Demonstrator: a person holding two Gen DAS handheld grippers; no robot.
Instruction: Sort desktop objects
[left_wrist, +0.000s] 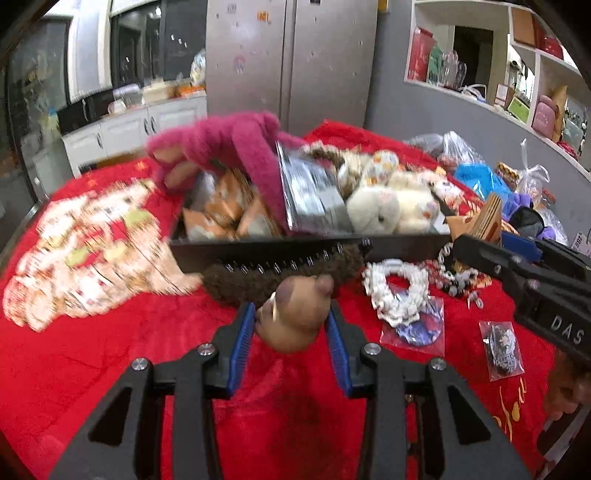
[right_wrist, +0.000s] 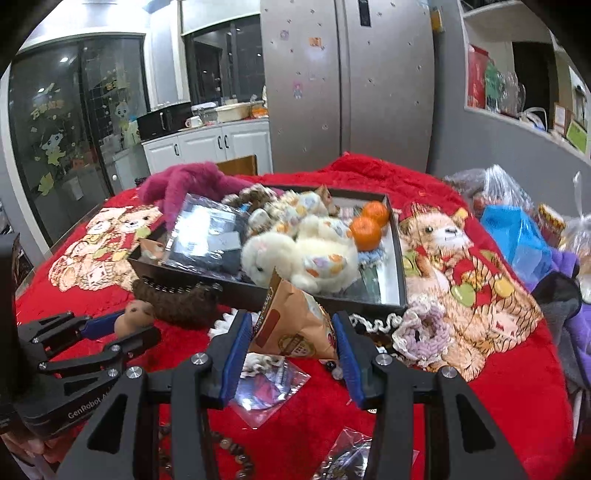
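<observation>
Item: small brown bear figurine (left_wrist: 291, 317), held between the blue pads of the left gripper (left_wrist: 291, 328), jaws narrowed onto its sides, clear of the red plush cloth (left_wrist: 110, 362) and just in front of the box.

Item: orange-brown snack packet (right_wrist: 295, 325), clamped upright between the blue pads of the right gripper (right_wrist: 295, 336), jaws partly closed on its two edges, also just before the box's near wall.

Container: shallow black box (right_wrist: 400, 266), resting on the cloth. Contents, left to right: orange snack packets (left_wrist: 225, 210) in the left end; a silver-grey plastic-wrapped package (right_wrist: 207, 236) leaning over them; a magenta plush toy (right_wrist: 184, 184) draped over the far-left corner; a white plush rabbit (right_wrist: 295, 262) with coloured spots at the middle; two mandarins (right_wrist: 369, 223) toward the right; a pale blue crocheted piece (right_wrist: 371, 256) beneath them.

Outside the box: a brown fuzzy spiral-bound notebook (left_wrist: 280, 273) against the near wall; a white crocheted scrunchie (left_wrist: 397, 291) beside it; small clear bags (left_wrist: 500, 349) with trinkets on the cloth; a dark bead bracelet (right_wrist: 236, 458) at the near edge.

Surroundings: steel refrigerator (right_wrist: 347, 77) behind the table.
</observation>
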